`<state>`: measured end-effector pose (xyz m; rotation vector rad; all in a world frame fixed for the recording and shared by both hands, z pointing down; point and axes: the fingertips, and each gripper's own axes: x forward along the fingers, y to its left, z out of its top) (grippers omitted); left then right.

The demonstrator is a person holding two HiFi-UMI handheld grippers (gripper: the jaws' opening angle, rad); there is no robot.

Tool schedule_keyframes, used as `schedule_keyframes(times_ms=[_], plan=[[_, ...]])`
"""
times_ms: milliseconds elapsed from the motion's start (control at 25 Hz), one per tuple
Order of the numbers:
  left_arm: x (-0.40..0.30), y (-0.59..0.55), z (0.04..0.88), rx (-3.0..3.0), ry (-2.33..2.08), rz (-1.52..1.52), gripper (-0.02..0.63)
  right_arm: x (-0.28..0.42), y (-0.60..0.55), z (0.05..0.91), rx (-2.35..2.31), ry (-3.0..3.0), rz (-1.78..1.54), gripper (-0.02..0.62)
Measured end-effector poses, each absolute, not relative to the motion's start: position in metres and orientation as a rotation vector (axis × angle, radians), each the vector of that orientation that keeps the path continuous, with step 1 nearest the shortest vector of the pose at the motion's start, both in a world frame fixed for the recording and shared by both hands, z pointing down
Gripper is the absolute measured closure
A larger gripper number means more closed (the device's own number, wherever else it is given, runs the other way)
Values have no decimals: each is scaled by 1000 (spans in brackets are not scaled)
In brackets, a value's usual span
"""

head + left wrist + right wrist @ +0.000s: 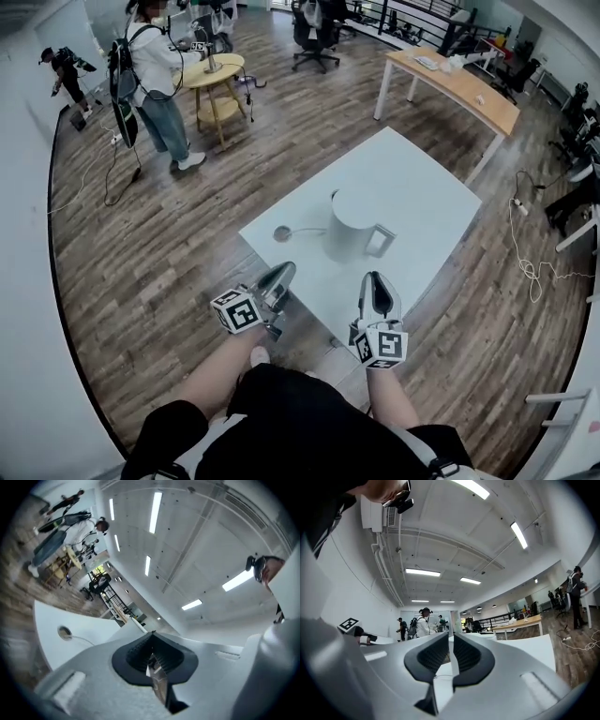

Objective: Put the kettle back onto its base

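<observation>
While kettle [352,225] stands ahead, right hand-held gripper [375,281] hangs apart, seemingly empty.

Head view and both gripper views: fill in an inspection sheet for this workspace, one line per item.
Surface: white table on a wood floor.
Job's things: white kettle upright, handle on its near side; small round disc, possibly its base, lies apart on its left.
Clutter: nothing seen.
Grippers: left gripper shut, empty; right gripper slightly open, empty; both short of the kettle.
Cables: thin cord from the disc toward the kettle; white cable on the floor at right.
Surroundings: person beside a round side table; long wooden desk.
</observation>
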<state>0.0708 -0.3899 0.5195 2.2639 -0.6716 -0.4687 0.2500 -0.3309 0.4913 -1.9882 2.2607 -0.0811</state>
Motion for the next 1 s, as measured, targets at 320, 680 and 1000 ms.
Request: schedule_keyframes(times_ms=[320,680,1000], plan=[[10,-384,491,2541,-931,-328,607,221,-312,469,-1978,2272,-36,592],[-39,-371,477,2610,-967,-346,607,185,-288,474,-2020,2216,-108,592],[-54,-362,489,2641,-931,-288,607,155,-274,480,-2039,2211,-132,592]])
